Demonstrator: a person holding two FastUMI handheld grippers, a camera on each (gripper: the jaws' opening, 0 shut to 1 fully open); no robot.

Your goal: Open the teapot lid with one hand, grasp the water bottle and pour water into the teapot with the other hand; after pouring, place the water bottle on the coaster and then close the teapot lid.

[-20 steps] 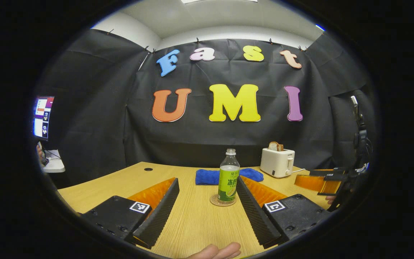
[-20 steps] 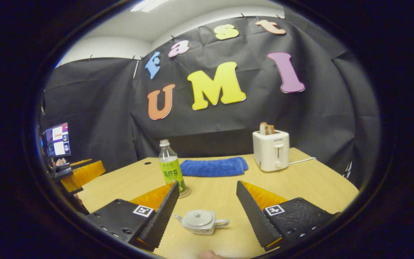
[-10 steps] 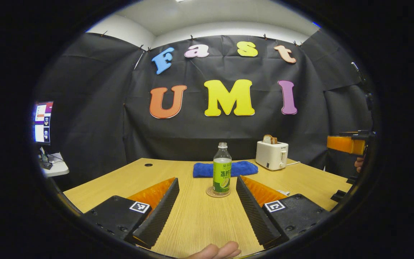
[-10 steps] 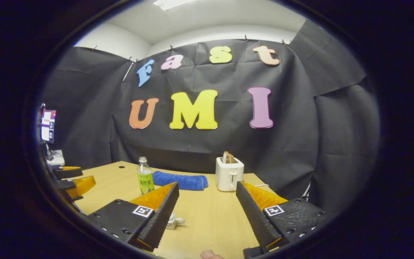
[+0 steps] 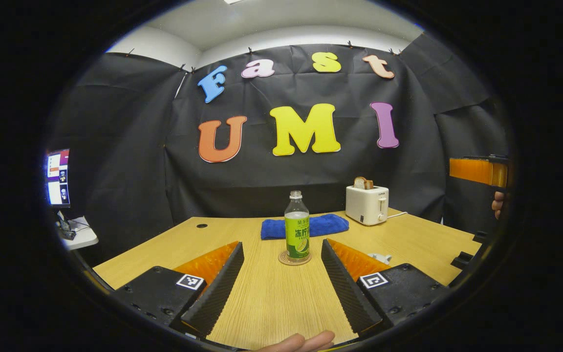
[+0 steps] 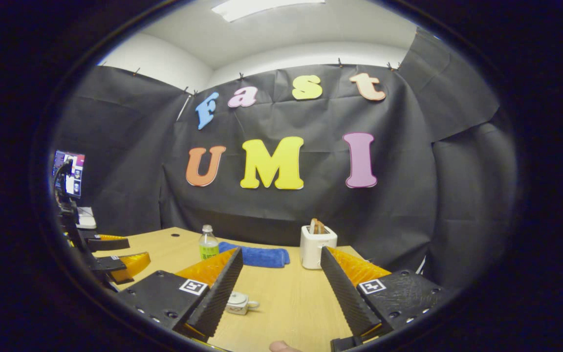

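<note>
Both tools stand with fingers spread wide and nothing between them; the left tool (image 5: 281, 288) faces the bottle (image 5: 296, 228), which stands upright on the coaster (image 5: 294, 259) mid-tabletop (image 5: 271, 303); the right tool (image 6: 280, 288) hangs above the near edge, with the teapot (image 6: 239, 302) low beside its left finger, lid apparently on, though partly hidden; judging by this, the task looks finished or not begun, I cannot tell which; risks: a swing of the right tool could clip the small, light teapot and slide or tip it; a push from the left tool could topple the tall, narrow bottle off its coaster; the towel (image 5: 306, 227) and toaster (image 5: 366, 204) sit well back, so the front and middle offer open room; the right side runs close to the edge
</note>
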